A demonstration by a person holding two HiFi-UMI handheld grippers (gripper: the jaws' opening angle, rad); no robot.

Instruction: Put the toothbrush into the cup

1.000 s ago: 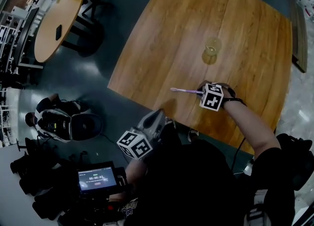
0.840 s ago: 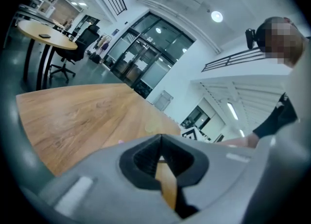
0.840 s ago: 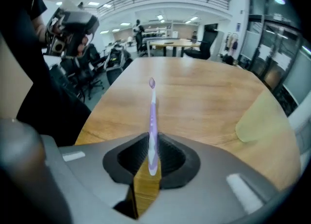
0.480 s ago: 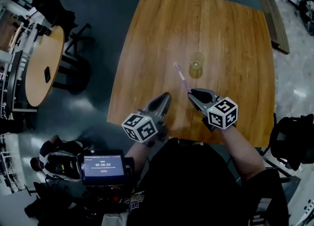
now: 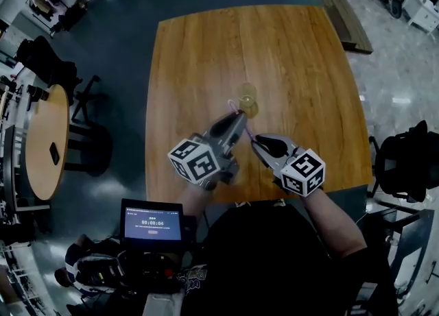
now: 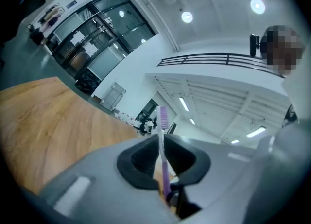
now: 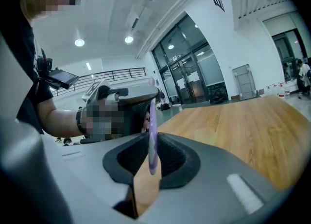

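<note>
A clear cup stands near the middle of the wooden table. Just in front of it, above the table, the purple toothbrush is held up with its head toward the cup. My right gripper is shut on its handle; in the right gripper view the brush sits pinched between the pads. My left gripper meets it from the left. Its jaws are opening, and the brush stands in the gap between them, bristles up.
A round table and dark chairs stand on the floor to the left. A black chair is at the right, a bench beyond the table's far right corner. A small screen hangs at the person's chest.
The right gripper lifted the toothbrush off the table and swung its head toward the cup. The left gripper rose from below the table edge and came in against the brush.
</note>
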